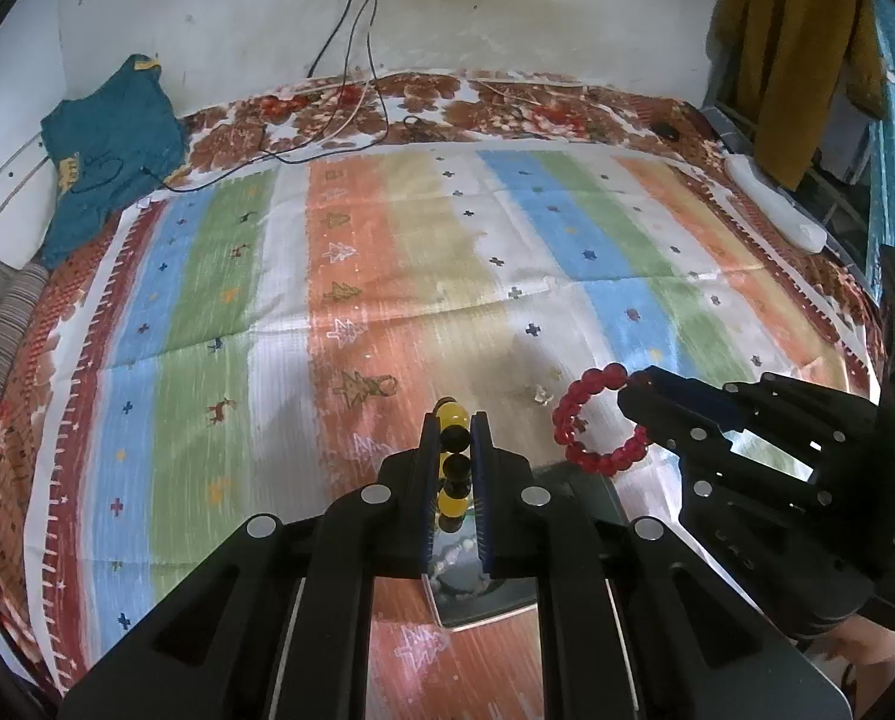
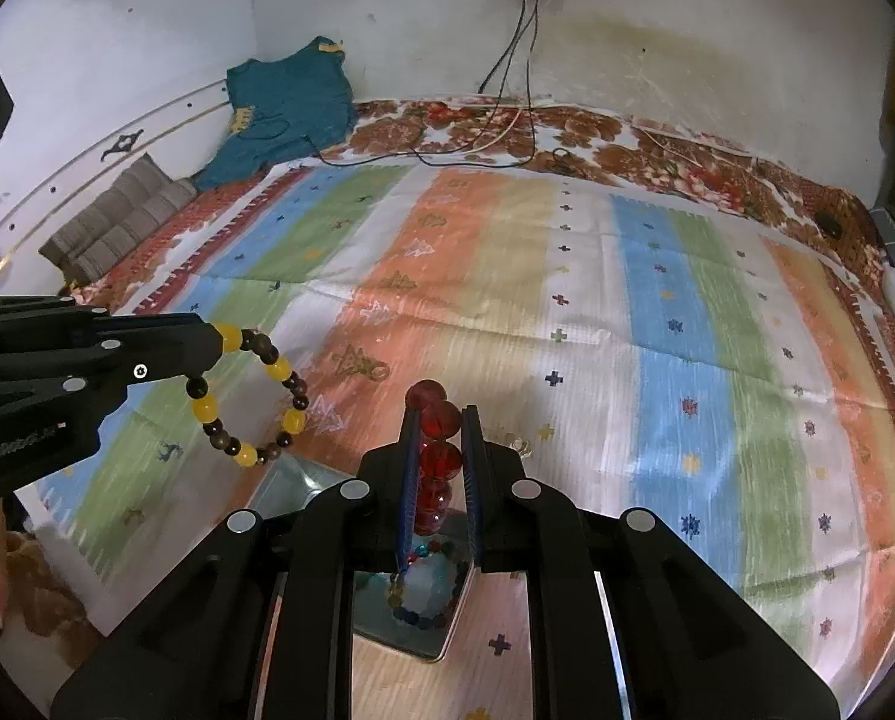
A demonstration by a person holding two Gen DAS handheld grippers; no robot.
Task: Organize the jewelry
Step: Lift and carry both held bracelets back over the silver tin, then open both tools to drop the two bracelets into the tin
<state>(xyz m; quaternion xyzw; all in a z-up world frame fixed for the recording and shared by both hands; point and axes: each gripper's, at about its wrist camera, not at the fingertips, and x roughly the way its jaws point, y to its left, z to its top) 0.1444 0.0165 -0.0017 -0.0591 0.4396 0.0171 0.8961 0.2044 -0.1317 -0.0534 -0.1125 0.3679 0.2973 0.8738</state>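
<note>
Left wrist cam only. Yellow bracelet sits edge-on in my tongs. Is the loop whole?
Observer: Yes. From the right wrist the yellow bracelet is a full loop, yellow and dark brown beads alternating, hanging from the left tongs.
Operator: What's in the tray?
Observer: The tray holds a multicoloured bracelet and something pale, too blurred to name.
Operator: Right tongs' grip on the red one?
Observer: The right tongs are shut on the red bracelet, with several beads lined up between the pads.
</note>
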